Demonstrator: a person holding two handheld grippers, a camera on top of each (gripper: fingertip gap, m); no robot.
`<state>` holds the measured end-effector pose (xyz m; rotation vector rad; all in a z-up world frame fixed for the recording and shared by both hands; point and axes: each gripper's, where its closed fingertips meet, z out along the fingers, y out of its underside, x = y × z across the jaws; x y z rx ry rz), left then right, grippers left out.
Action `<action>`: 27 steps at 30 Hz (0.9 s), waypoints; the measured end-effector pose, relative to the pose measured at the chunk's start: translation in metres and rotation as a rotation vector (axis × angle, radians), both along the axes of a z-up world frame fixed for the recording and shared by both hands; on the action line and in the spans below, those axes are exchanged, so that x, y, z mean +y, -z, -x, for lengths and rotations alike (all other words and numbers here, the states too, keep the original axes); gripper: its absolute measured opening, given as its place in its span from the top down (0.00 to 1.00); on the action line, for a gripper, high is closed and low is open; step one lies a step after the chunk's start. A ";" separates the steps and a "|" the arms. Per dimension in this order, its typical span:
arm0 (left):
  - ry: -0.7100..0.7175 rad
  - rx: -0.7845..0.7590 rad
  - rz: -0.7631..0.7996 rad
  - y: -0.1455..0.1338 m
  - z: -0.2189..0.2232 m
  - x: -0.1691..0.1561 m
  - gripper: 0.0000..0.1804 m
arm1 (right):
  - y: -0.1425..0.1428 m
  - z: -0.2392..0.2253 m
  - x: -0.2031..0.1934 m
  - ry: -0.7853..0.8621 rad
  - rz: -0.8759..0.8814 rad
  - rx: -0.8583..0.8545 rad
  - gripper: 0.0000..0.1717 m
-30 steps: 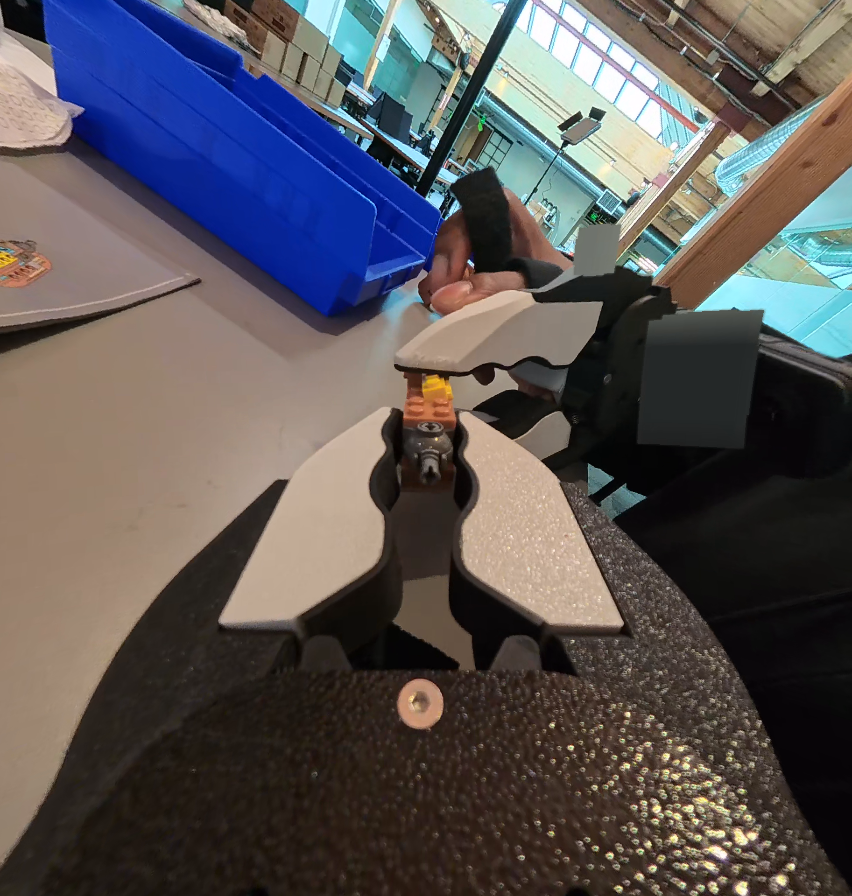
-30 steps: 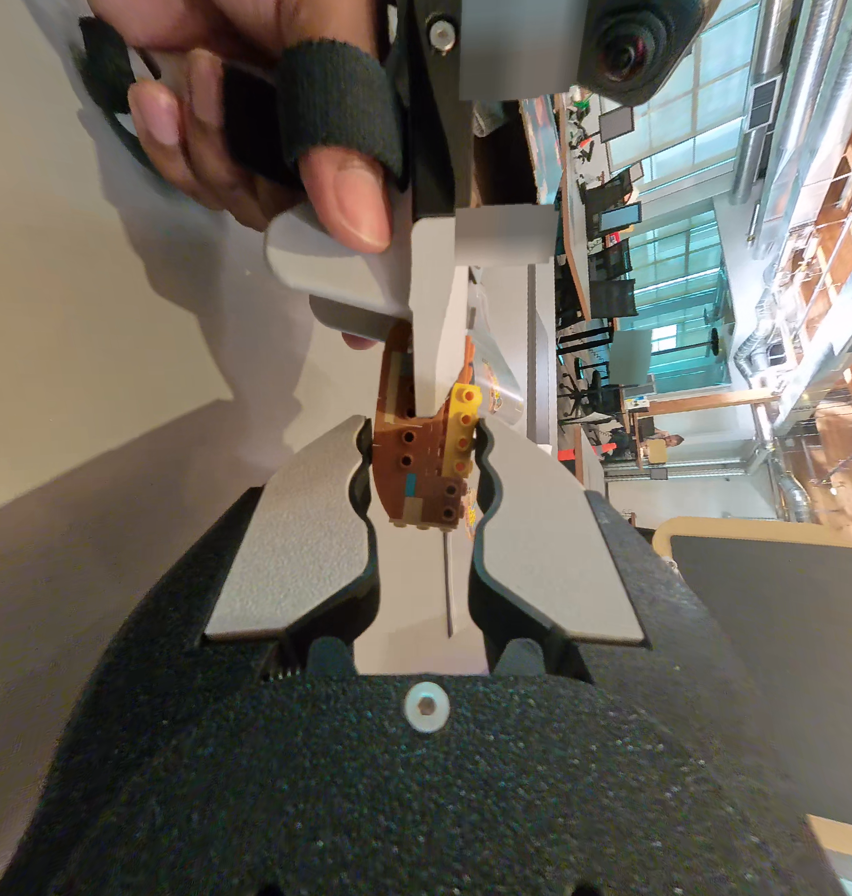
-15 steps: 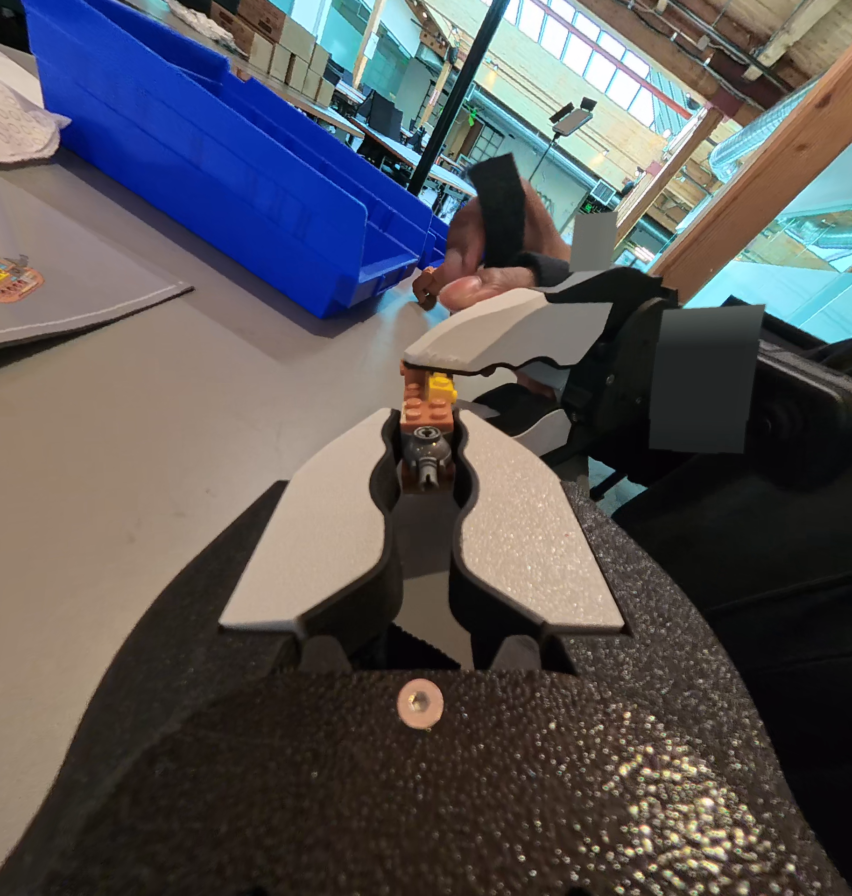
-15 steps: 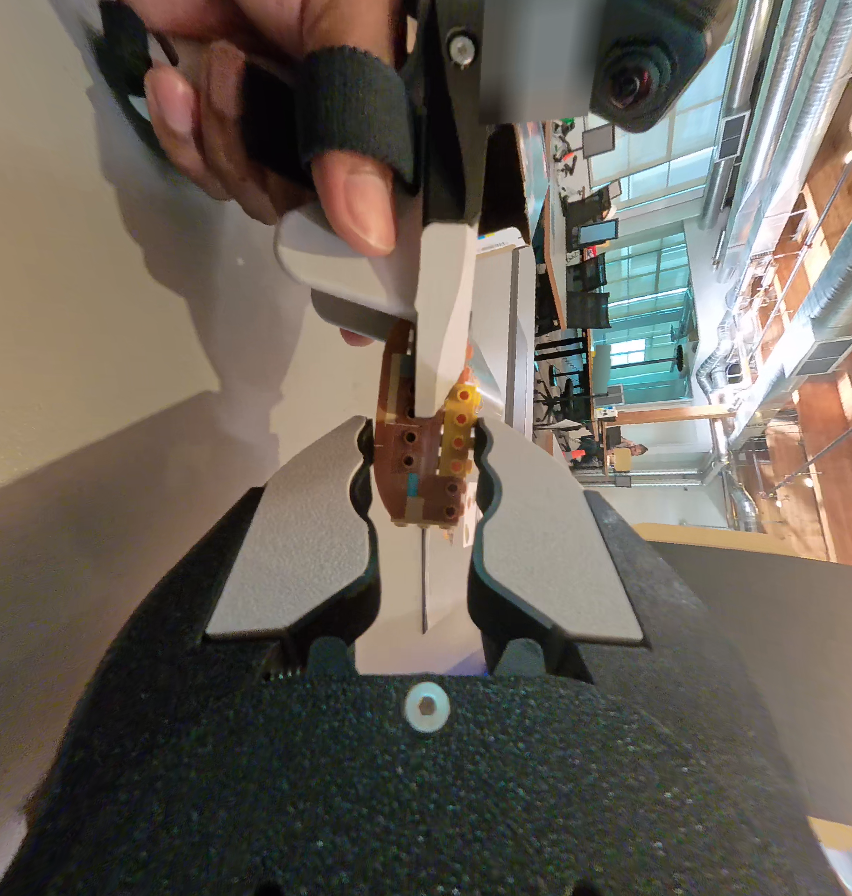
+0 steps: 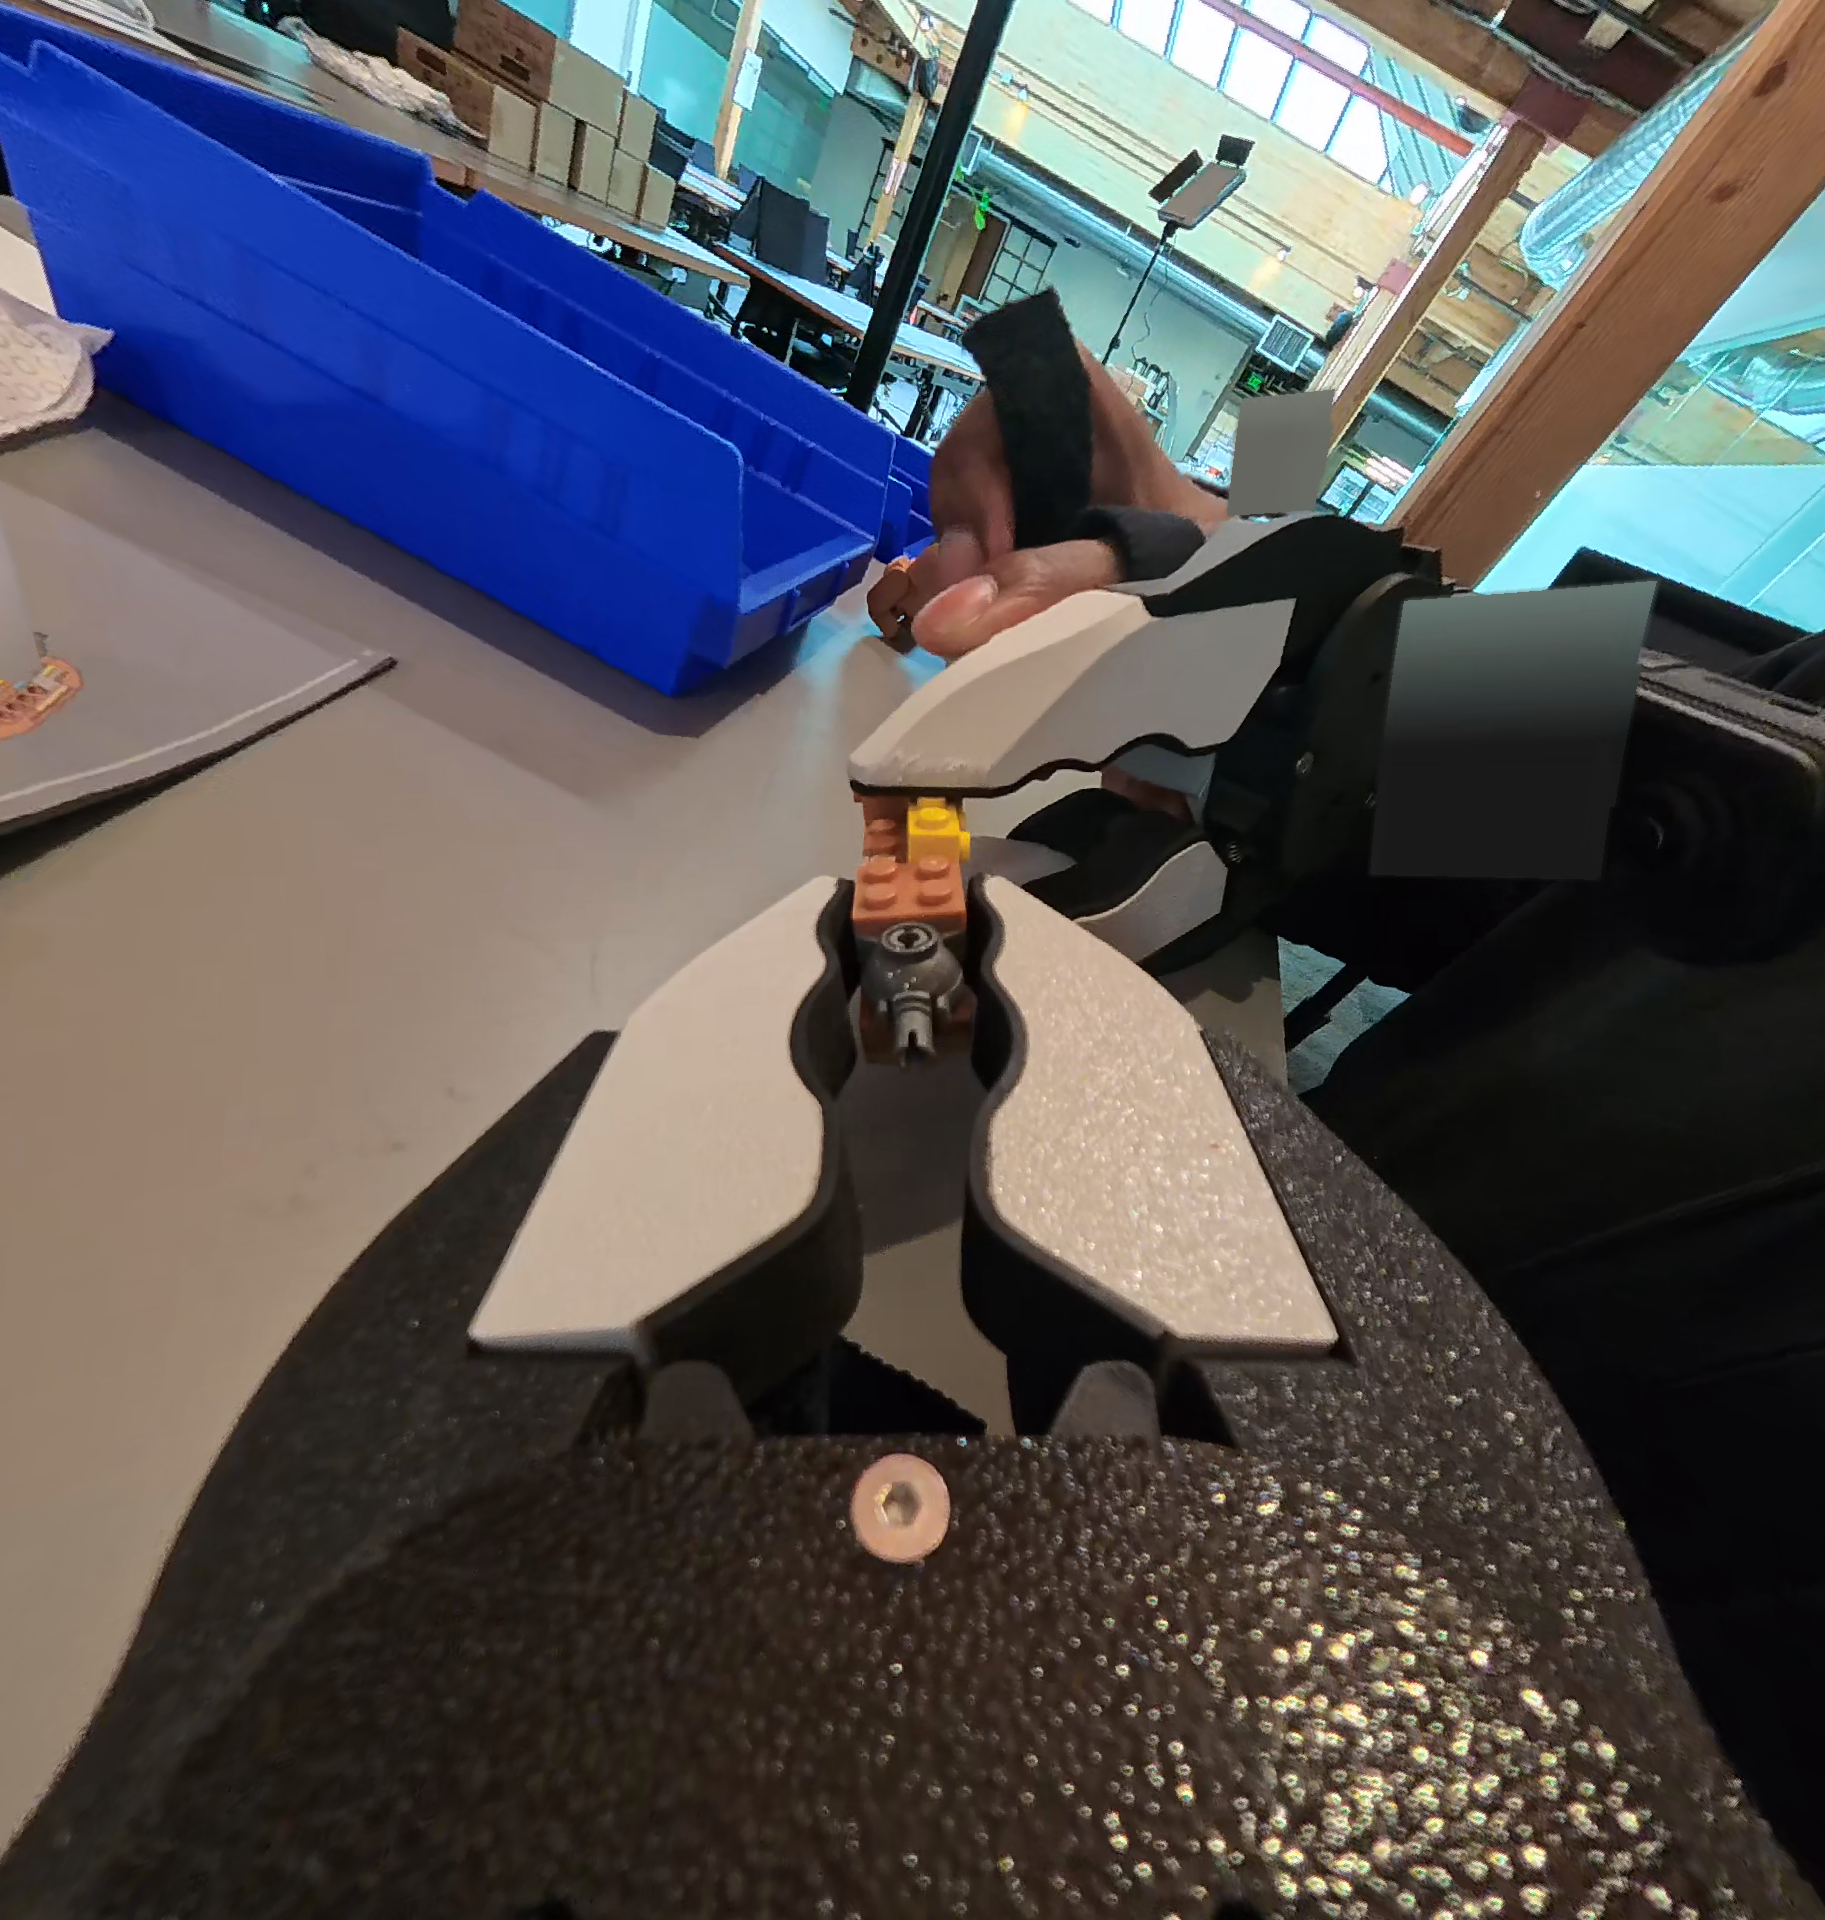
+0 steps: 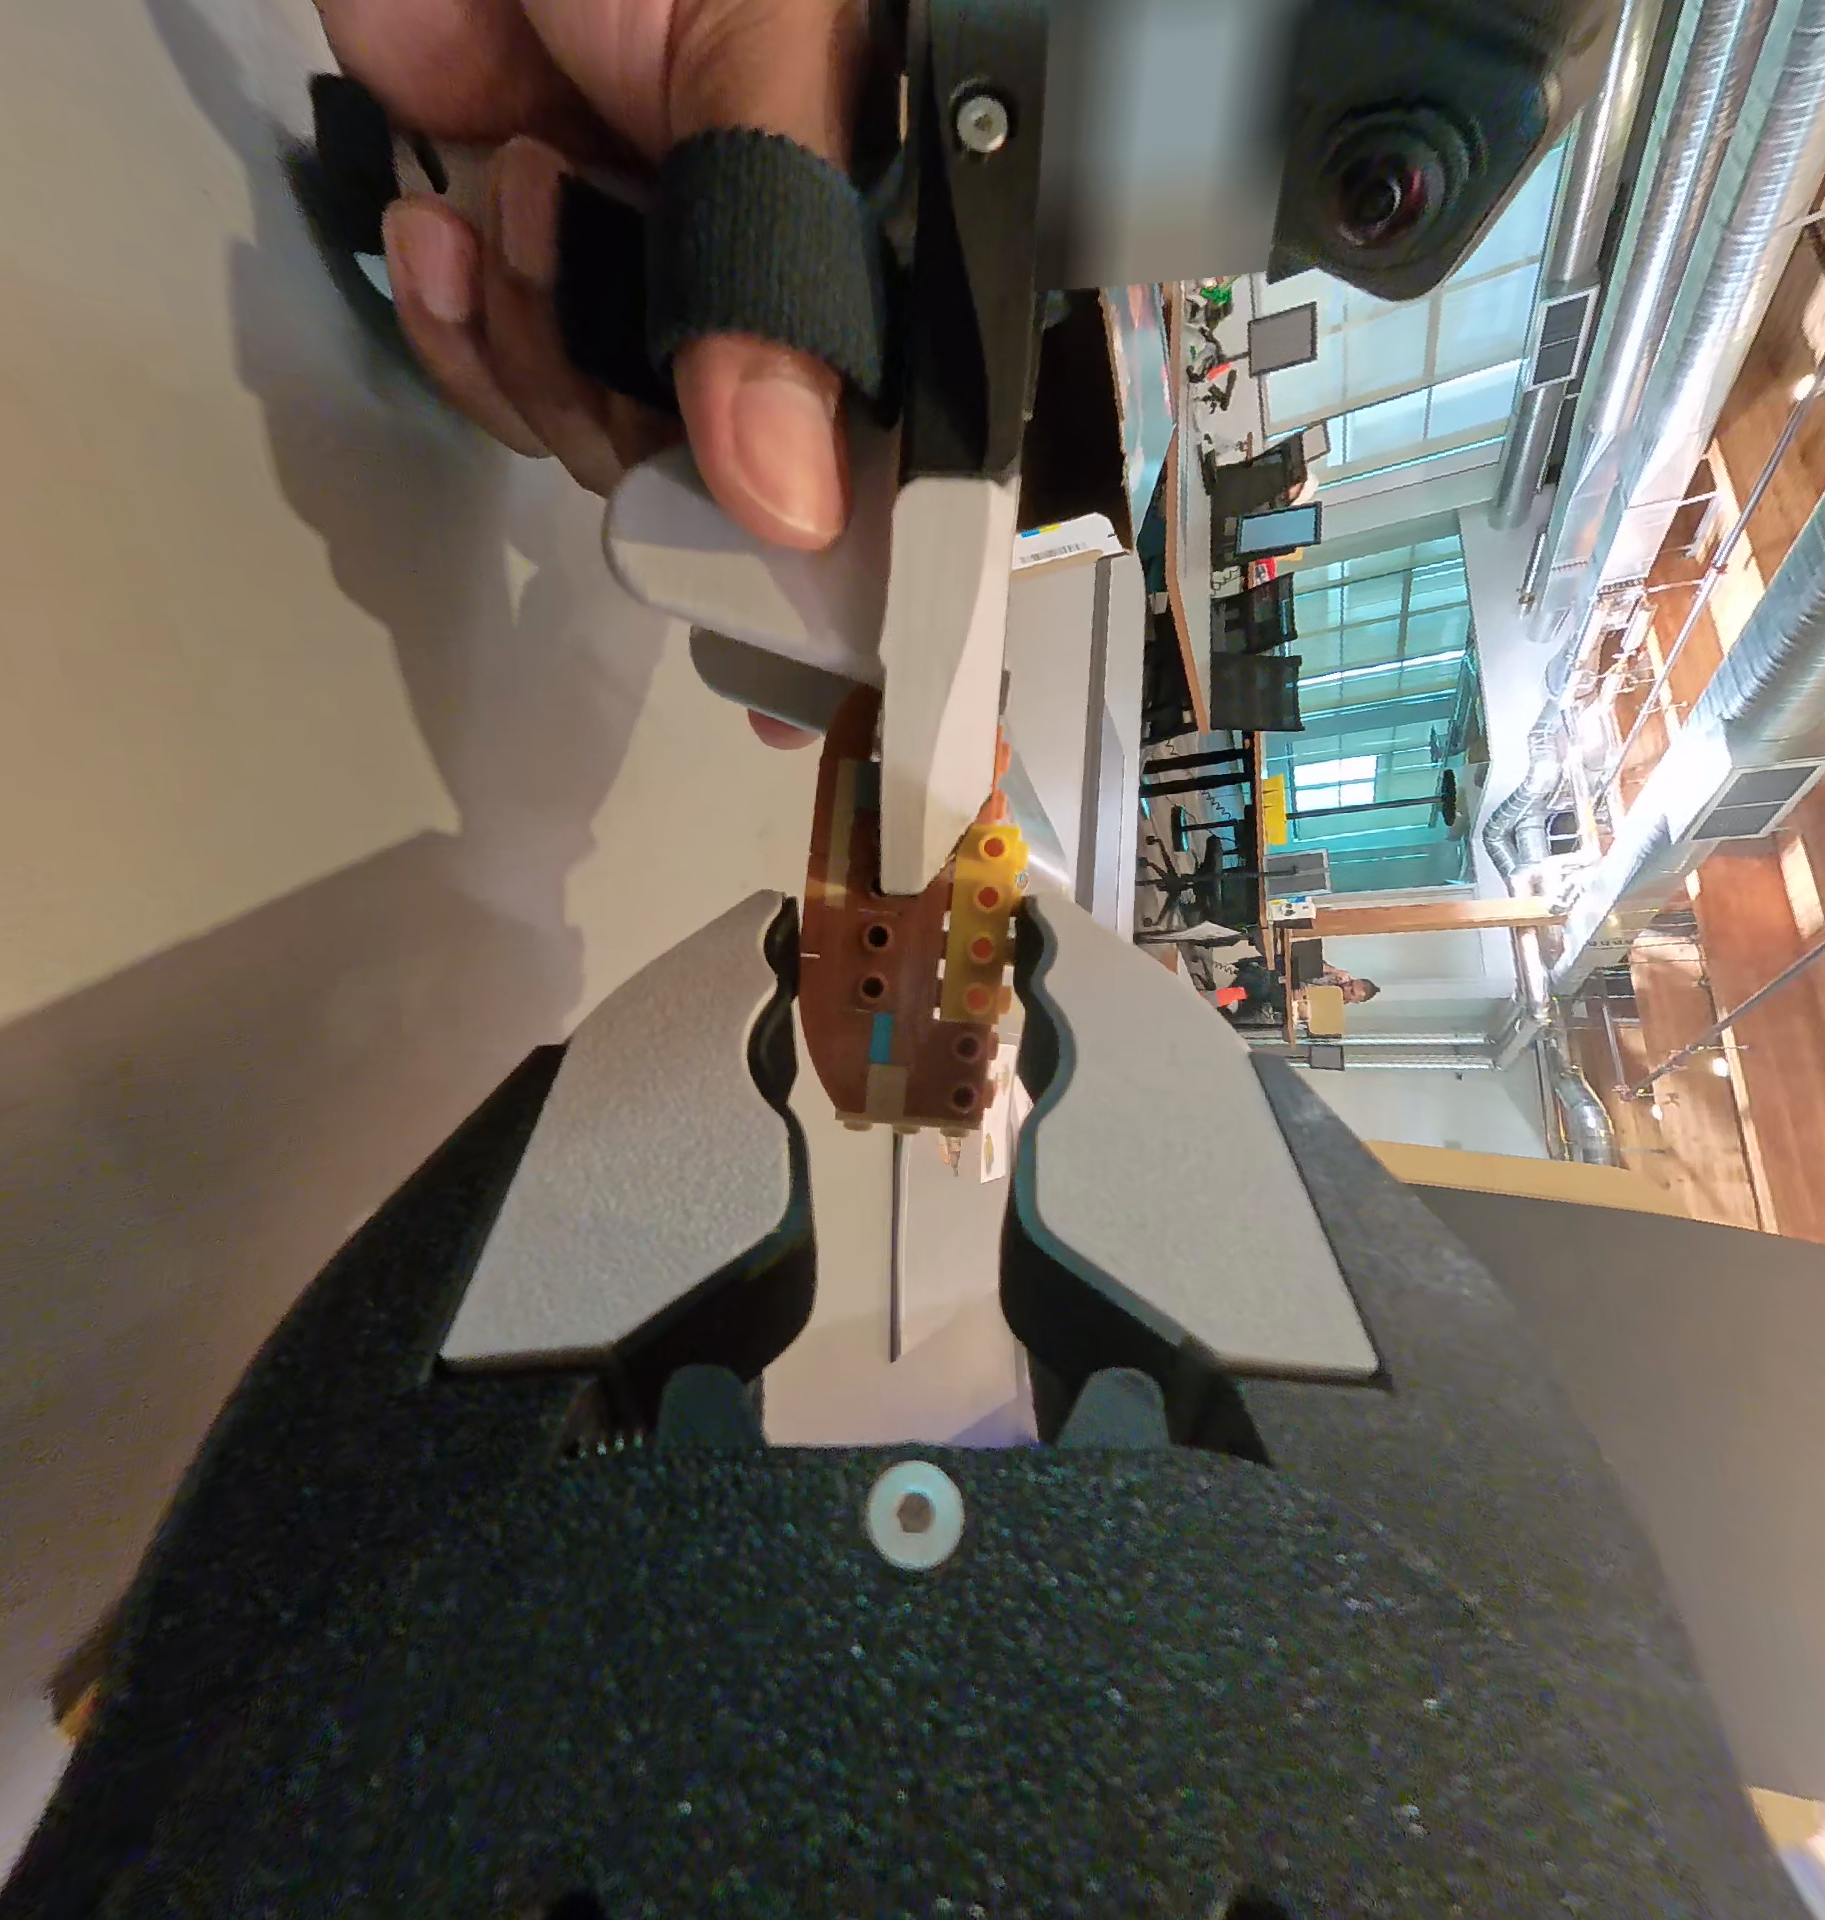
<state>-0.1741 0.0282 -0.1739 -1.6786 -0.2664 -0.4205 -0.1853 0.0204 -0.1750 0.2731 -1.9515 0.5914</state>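
LEFT GRIPPER: the left gripper is clenching one end of a small brick model, its two pads pressing on the orange-brown block from either side, with a dark grey round piece sitting just under that block between the fingers.

RIGHT GRIPPER: the right gripper is grasping the same brick model crosswise; one pad is lying against the curved brown side and the other against the yellow brick strip.

MODEL POSITION: the model is being held in the air above the grey surface, between the two grippers, which are meeting at roughly a right angle. In the left wrist view the right gripper's upper finger is resting on top of the yellow and brown bricks.

HANDS: a hand with black straps over its fingers is working the left gripper's handle; another strapped hand is showing behind the right gripper.

SURROUNDINGS: a blue bin is standing on the surface beyond the grippers, and a grey mat with a printed picture is lying to the left.

CHANGE: compared with a second ago both grips are looking the same, and the bin and mat are sitting a little differently in the left view.
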 end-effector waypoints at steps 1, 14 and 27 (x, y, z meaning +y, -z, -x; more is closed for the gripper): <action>0.003 0.004 0.002 0.000 -0.001 0.000 0.90 | 0.000 -0.001 0.000 -0.001 0.001 -0.005 0.77; 0.005 0.024 0.011 -0.001 -0.002 0.001 0.90 | 0.000 -0.002 0.002 0.003 -0.034 0.014 0.78; -0.016 -0.027 0.017 0.003 0.001 0.001 0.84 | 0.004 0.002 0.005 0.021 0.037 -0.071 0.78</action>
